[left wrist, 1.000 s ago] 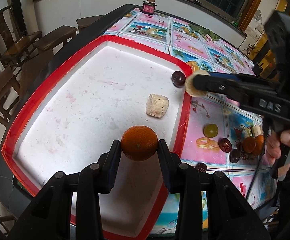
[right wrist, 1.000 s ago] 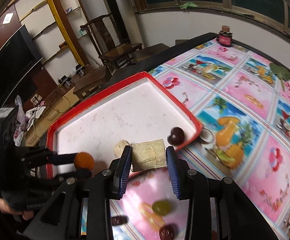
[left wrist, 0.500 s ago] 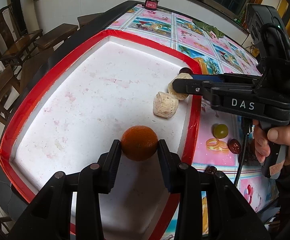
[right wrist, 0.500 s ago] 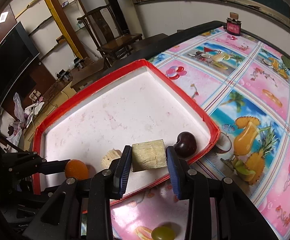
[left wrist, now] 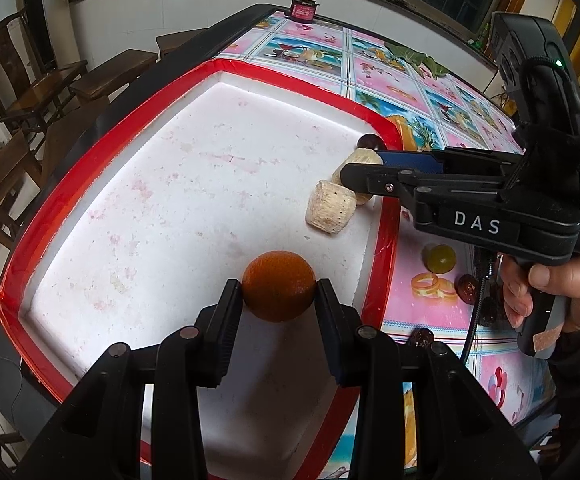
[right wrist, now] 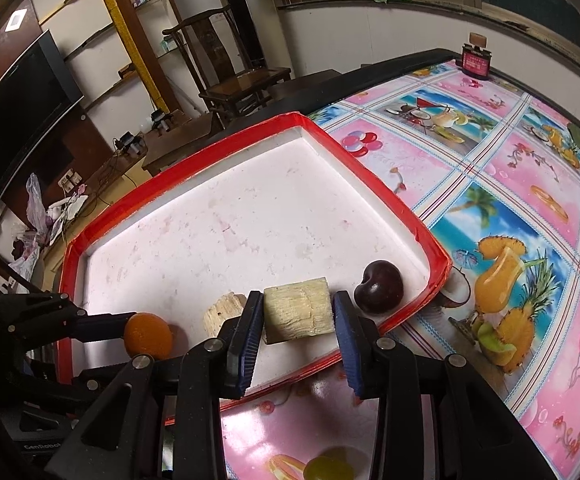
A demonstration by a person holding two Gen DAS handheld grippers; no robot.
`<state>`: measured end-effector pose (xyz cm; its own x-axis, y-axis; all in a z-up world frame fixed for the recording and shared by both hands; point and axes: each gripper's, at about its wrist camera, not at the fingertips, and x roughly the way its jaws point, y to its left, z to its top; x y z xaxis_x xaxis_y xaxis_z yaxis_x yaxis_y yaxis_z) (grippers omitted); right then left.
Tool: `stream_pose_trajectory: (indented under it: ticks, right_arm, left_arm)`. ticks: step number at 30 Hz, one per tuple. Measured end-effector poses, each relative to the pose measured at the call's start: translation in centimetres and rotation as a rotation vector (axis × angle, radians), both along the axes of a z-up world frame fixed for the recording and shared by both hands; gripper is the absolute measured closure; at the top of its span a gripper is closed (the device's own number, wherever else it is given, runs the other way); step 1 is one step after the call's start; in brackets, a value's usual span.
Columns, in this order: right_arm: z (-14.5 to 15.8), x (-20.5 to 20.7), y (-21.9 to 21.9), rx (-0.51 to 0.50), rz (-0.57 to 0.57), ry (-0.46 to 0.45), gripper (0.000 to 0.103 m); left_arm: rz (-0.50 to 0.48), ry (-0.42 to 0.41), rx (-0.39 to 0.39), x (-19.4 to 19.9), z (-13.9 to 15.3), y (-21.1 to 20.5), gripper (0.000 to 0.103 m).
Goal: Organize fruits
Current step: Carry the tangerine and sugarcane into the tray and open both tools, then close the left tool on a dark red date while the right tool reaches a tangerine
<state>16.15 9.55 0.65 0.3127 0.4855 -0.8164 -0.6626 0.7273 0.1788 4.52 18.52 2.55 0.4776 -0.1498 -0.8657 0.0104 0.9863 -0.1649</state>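
Both grippers are loaded over the red-rimmed tray point(left wrist: 388, 216): left gripper point(left wrist: 279, 300) has its jaws clamped on the orange point(left wrist: 279, 286), right gripper point(right wrist: 296, 312) pinches a sugarcane chunk point(right wrist: 298, 314) near the tray's corner by the cherry point(right wrist: 379, 287) (another sugarcane piece point(left wrist: 328, 208) sits just beside). I'd lower each until it touches the tray floor before releasing, leaving gaps so that round orange can't roll.

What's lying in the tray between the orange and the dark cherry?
Two pale sugarcane chunks: one lies loose on the tray floor, the other is held between the right gripper fingers. The right wrist view shows orange, chunks and cherry in a row.
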Motion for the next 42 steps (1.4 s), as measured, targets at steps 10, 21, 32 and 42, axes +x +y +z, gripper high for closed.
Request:
stream_pose_trajectory:
  ticks: [10,21,32,42]
  right_arm:
    - [1.5,-1.0,-1.5,0.051,-0.023,0.000,0.063]
    - [4.3,-5.6,-6.1,0.136,-0.086,-0.037,0.027]
    - [4.5,-11.4,-10.8,0.124,-0.147,-0.013,0.011]
    - [4.4,-16.6,-15.9,0.103,-0.198,-0.008,0.011]
  left_arm:
    - [0.009,-0.019,-0.014,-0.7,0.8,-0.1,0.044]
    - [0.019,-0.030,0.023,-1.6,1.1,-0.9,0.030]
    - [0.037,-0.050,0.087,-3.5,2.1,-1.6,0.023]
    - [-0.004,-0.077,0.103,-5.6,3.1,-3.3,0.023]
